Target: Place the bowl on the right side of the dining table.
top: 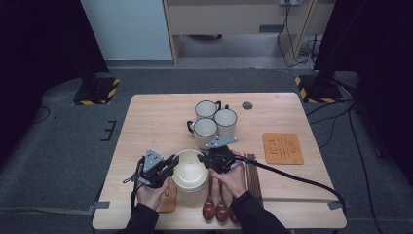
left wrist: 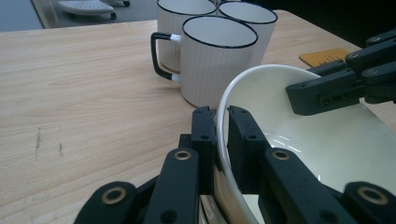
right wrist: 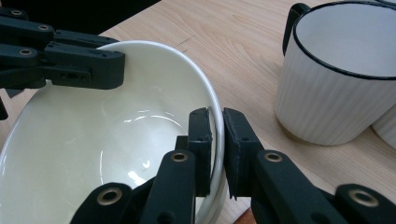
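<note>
both grippers point(top: 171, 163) point(top: 202, 158) pinch bowl point(top: 189, 171) rim — opposite sides

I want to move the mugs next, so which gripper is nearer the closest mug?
Right. The right gripper grips the bowl rim just below the closest mug; the left gripper grips the bowl's opposite rim, farther off.

Both grippers black: left gripper point(top: 168, 163), right gripper point(top: 204, 158). Grey three-cornered plate on each. Brass-ringed pivot screws on the jaw links. Black cable trails toward lower right of frame. Dark sleeves.
</note>
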A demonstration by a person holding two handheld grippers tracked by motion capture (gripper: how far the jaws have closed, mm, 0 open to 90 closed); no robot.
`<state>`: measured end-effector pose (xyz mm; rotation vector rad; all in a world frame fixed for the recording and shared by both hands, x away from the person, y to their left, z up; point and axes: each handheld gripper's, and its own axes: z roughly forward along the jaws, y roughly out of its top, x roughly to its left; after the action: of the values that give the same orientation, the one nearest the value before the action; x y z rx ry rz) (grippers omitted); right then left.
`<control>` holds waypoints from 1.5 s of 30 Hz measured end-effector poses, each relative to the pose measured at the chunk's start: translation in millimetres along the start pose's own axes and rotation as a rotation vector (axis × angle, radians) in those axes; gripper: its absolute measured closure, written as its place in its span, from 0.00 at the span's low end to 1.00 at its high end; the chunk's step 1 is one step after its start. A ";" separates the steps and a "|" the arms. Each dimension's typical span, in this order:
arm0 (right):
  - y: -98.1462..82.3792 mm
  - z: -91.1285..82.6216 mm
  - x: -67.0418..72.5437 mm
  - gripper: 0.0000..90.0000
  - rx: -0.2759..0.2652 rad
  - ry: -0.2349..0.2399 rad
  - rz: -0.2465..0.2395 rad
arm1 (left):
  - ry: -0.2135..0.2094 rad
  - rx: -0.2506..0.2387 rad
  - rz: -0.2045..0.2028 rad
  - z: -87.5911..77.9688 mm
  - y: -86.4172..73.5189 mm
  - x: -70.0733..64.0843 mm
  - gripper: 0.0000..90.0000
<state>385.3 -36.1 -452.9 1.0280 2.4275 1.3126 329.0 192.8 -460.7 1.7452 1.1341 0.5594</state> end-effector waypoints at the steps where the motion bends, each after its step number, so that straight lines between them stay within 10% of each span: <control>1: 0.2 0.0 0.2 0.91 0.001 0.000 0.008 | 0.001 0.000 0.001 0.0 0.0 -0.1 0.89; 45: 8.2 -9.4 10.2 0.92 -0.042 -0.047 -0.042 | 0.024 -0.024 0.020 -3.5 5.1 -3.7 0.91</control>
<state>377.3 -32.6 -439.3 0.9808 2.3634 1.3052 326.8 190.5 -454.2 1.7346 1.1236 0.6051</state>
